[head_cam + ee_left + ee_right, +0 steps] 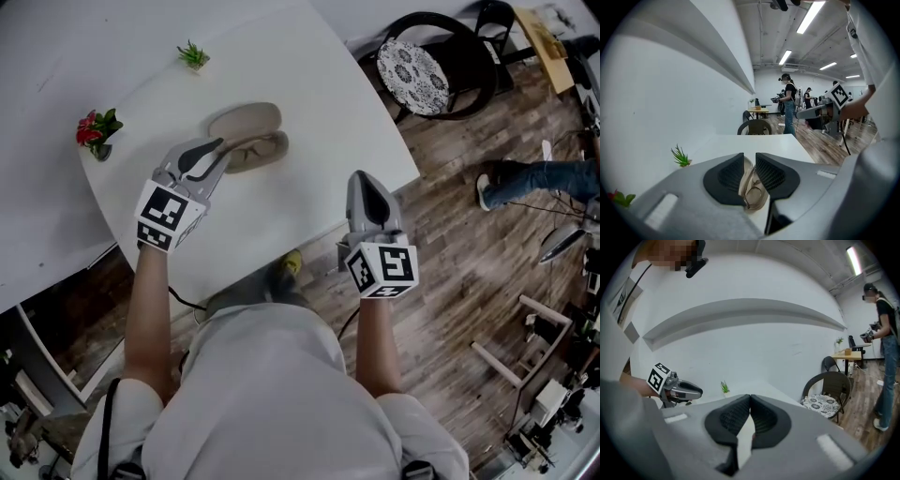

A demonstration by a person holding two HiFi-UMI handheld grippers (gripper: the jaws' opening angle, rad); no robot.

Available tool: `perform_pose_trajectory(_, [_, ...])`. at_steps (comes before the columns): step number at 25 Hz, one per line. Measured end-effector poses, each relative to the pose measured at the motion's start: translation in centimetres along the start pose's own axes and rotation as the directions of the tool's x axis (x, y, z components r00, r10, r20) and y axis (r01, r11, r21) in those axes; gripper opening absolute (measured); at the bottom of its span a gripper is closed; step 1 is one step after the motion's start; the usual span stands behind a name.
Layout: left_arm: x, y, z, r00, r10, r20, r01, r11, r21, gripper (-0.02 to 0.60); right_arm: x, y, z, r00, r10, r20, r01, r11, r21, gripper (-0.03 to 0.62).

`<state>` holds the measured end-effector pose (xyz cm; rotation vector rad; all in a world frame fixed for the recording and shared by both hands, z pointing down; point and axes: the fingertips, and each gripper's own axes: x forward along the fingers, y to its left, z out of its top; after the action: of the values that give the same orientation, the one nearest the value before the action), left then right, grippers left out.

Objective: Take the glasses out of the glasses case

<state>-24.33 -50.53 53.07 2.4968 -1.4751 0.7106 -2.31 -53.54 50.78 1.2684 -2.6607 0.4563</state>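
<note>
Left tongs (pixel 749 161) pinch translucent glasses (pixel 753 191) over oval beige case (pixel 246 120); right tongs (pixel 750 398) together

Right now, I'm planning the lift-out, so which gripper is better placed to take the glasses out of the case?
Left. The left gripper is at the open glasses case, and its jaws seem to pinch the glasses already. The right gripper is shut, empty, by the table edge.

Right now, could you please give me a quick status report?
Left gripper shut on glasses, not yet out of the open glasses case. Right gripper shut, empty, at table edge. Nothing in the way.
</note>
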Motion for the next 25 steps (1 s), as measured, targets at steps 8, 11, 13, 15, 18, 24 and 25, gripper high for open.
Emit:
perform_pose_trajectory(8, [5.3,-0.2,-3.5,0.981,-0.122,-0.152,0.131,0.990,0.051,0.084,0.4,-0.4,-1.1,1.000,-0.009,-0.009,0.009,1.000,0.013,0.003])
perform_pose_trajectory(11, [6.9,-0.4,-5.7,0.961,-0.161,-0.225,0.179,0.982,0.060,0.084,0.5,-0.5,-1.5,1.000,-0.012,-0.021,0.012,1.000,0.012,0.003])
perform_pose_trajectory(13, [7.7,-0.2,-7.0,0.948,-0.170,-0.270,0.195,0.979,0.065,0.084,0.6,-0.6,-1.7,1.000,-0.016,-0.027,0.016,1.000,0.010,0.003])
perform_pose_trajectory(15, [8.5,0.0,-8.1,0.933,-0.181,-0.312,0.209,0.976,0.059,0.084,0.7,-0.9,-2.0,0.999,-0.020,-0.034,0.020,1.000,0.008,0.003])
perform_pose_trajectory(18, [9.4,0.3,-9.3,0.913,-0.177,-0.368,0.215,0.975,0.064,0.084,0.6,-1.3,-2.3,0.999,-0.030,-0.044,0.030,1.000,0.005,0.003])
perform_pose_trajectory(24, [10.8,-0.1,-10.6,0.879,-0.228,-0.420,0.263,0.964,0.027,0.083,0.3,-2.1,-3.0,0.997,-0.051,-0.064,0.052,0.999,0.010,0.003])
perform_pose_trajectory(25, [11.0,-0.2,-10.6,0.875,-0.230,-0.427,0.269,0.963,0.033,0.081,0.3,-2.2,-3.1,0.996,-0.054,-0.066,0.055,0.998,0.012,0.003])
